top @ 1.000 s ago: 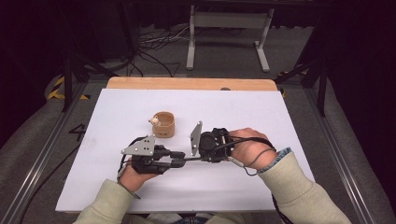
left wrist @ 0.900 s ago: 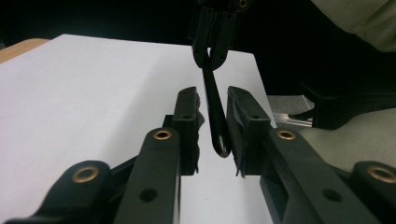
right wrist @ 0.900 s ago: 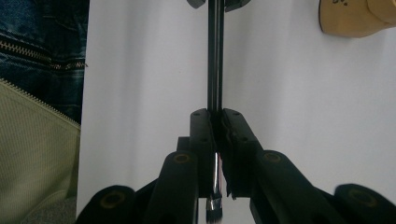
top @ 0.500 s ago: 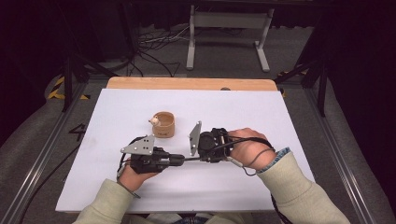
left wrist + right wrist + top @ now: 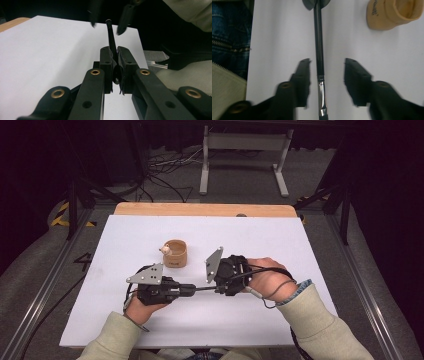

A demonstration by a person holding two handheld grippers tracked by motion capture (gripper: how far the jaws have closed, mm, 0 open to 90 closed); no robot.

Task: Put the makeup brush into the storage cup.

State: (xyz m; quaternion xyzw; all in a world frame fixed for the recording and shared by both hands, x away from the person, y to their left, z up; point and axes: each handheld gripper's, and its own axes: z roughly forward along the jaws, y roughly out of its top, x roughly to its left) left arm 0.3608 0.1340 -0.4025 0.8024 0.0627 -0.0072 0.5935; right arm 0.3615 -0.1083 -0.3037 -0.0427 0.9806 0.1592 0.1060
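Observation:
A thin brush (image 5: 201,288) with a black handle (image 5: 319,50) and a silver ferrule (image 5: 322,95) lies level just above the white table, between both hands. My left gripper (image 5: 114,50) is shut on the handle's end and points right in the high view (image 5: 187,289). My right gripper (image 5: 327,62) faces it from the right (image 5: 218,287). Its jaws have just been opening and stand apart on either side of the brush, with neither of the fingers (image 5: 303,72) pressing on it. In the left gripper view the right gripper (image 5: 106,28) straddles the far end of the brush (image 5: 111,40).
A small tan wooden cup (image 5: 175,253) stands behind the grippers, with a little pale knob (image 5: 163,249) at its rim; the cup (image 5: 387,12) is also at the upper right of the right gripper view. The white sheet (image 5: 125,320) covers a wooden table (image 5: 200,210).
Neither hand has shifted in the high view, and the brush stays level between the two grippers.

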